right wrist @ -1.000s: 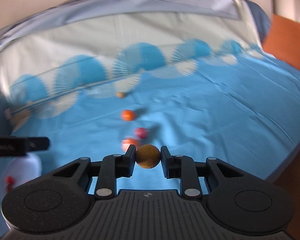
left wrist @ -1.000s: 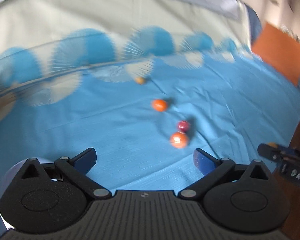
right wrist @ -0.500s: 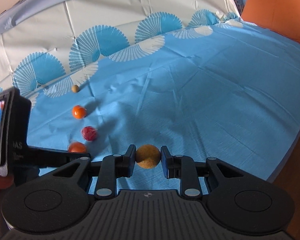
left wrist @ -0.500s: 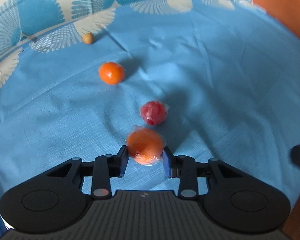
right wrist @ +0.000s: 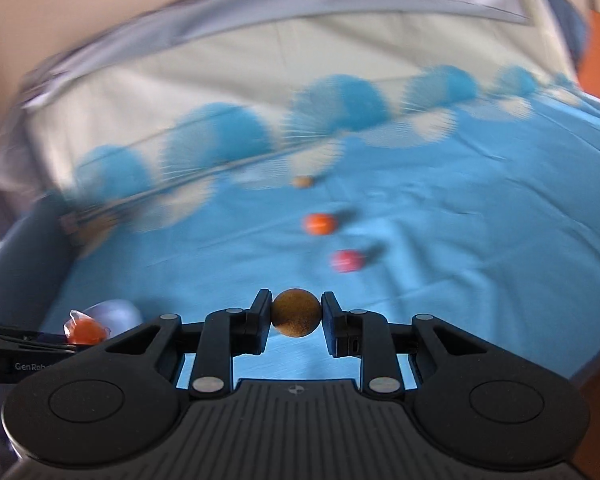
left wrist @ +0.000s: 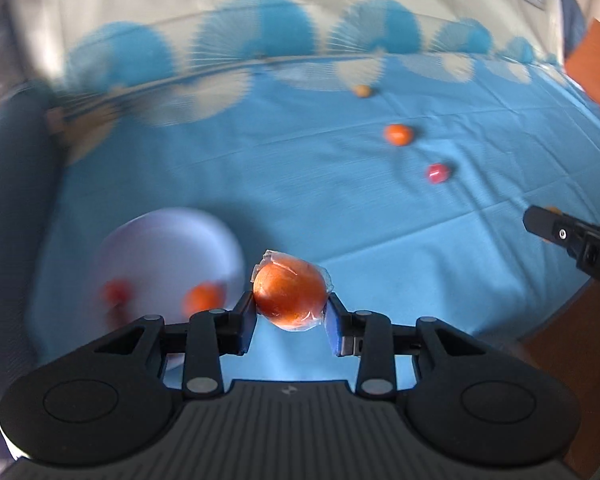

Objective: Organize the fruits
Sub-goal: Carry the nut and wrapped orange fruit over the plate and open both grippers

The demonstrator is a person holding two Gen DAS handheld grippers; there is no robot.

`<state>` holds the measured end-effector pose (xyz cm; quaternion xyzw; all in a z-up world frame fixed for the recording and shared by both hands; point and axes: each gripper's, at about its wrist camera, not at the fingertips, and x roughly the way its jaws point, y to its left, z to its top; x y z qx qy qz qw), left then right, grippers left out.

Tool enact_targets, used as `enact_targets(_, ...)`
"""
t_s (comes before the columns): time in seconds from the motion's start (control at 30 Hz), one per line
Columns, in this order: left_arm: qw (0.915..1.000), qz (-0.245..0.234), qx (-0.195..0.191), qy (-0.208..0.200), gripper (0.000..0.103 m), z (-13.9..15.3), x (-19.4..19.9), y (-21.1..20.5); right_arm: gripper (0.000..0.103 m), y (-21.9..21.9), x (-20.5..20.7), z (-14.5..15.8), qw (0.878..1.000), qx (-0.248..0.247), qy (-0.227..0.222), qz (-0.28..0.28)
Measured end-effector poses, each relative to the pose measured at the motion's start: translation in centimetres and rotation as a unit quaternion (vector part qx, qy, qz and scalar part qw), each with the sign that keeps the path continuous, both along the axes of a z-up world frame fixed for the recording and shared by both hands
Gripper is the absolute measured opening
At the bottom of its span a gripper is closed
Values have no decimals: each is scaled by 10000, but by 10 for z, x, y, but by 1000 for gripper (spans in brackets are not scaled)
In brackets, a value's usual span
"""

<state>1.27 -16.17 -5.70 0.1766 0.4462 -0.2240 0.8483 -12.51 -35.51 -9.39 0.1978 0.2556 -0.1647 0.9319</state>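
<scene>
1. Lifted off the cloth since half a second ago, the wrapped orange fruit (left wrist: 289, 298) is now hanging clamped between the fingers of the left hand-held gripper (left wrist: 290, 312), just to the right of the white bowl (left wrist: 160, 248).
2. Gripping a brown round fruit (right wrist: 296, 312), the right hand-held gripper (right wrist: 295, 320) is holding it in the air above the cloth, as it was a second ago.
3. Sitting in the bowl already are what look like a red piece and an orange piece, both blurred.
4. Still lying on the cloth are a small tan fruit (left wrist: 362, 90), an orange one (left wrist: 398, 134) and a red one (left wrist: 437, 173), well apart from the bowl, so the task is looking roughly half done: two fruits in transit, three waiting.
5. Covering the surface is a blue tablecloth (left wrist: 300, 184) with a fan-patterned white border; I cannot tell whether a worktop or a bed is lying beneath. An orange panel (left wrist: 596, 64) is showing at the far right, with a pale wall behind.
</scene>
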Motion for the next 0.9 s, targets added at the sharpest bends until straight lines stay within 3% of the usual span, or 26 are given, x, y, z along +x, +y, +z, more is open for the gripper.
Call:
enact_targets(0.1,9993,351,69,-110,40,17,-23,52,28,53,-5,18,9980,-30,-124,615)
enact_targets(0.23,9970,758,-113,-131,40,31,-49,103,28,116,-12,34,9919,-116,-130,1256)
enact_targets(0.5,9933,904,-588,-419,40,53,-85,163,28,203,-31,51,9807,-280,127,1932)
enact_targets(0.67,9913,912,-826,-474,40,57,-97,181,28,231,-40,60,9765,-670,192,2039)
enact_targets(0.9,9903,910,-935,-481,40,56,-104,196,28,248,-45,60,9730,-836,260,2135)
